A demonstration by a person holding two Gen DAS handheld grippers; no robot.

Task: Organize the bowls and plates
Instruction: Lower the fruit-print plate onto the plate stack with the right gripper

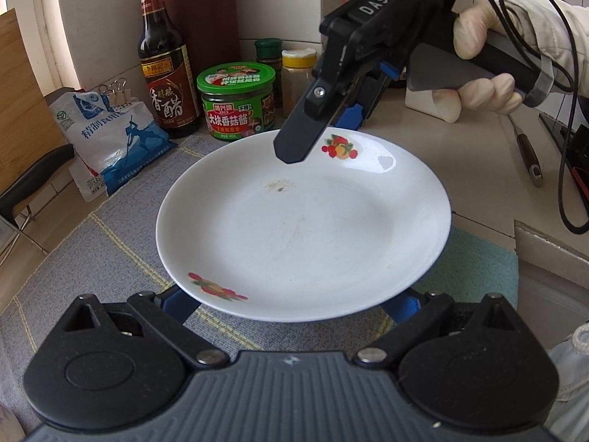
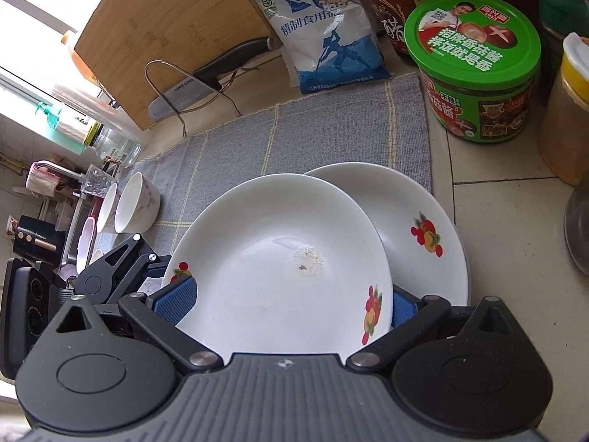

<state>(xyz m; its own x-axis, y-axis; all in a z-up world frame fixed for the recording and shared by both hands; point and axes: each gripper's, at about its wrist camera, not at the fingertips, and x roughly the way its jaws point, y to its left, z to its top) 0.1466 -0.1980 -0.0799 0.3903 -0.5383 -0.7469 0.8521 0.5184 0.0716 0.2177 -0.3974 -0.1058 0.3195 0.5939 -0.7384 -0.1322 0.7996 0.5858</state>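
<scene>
Two plates: stacking in hand, not finished.
Upper plate (image 2: 279,258): white, fruit decals on rim, brown speck near middle; tilted over a lower plate (image 2: 423,228), overlapping most of it, not yet flat.
Lower plate: same pattern, at the mat's near right corner, partly off onto bare tile.
Mat (image 2: 294,136): grey cloth with yellow grid lines, on the desk (image 2: 497,199) in front of the jars.
Left tongs (image 1: 294,294): blue pads to either side of the upper plate's near rim, tips hidden beneath; open or clamped, cannot tell.
Right tongs (image 1: 313,136): at the far rim; black finger (image 1: 298,136) above the rim, blue pad behind and below. From the right wrist view, pads wide either side of the plate; clamped or not, cannot tell.
Bowls (image 2: 136,202): two, perhaps three, white, at the mat's far left edge near the sink; untouched.
Backdrop: vinegar bottle (image 1: 165,66), green-lidded sauce jar (image 1: 238,103), salt bag (image 1: 106,140), cutting board (image 2: 176,37) along the desk's back edge.
Done: one plate placed as base.
Left, by judgement: settle the upper plate flat, then gather the bowls.
</scene>
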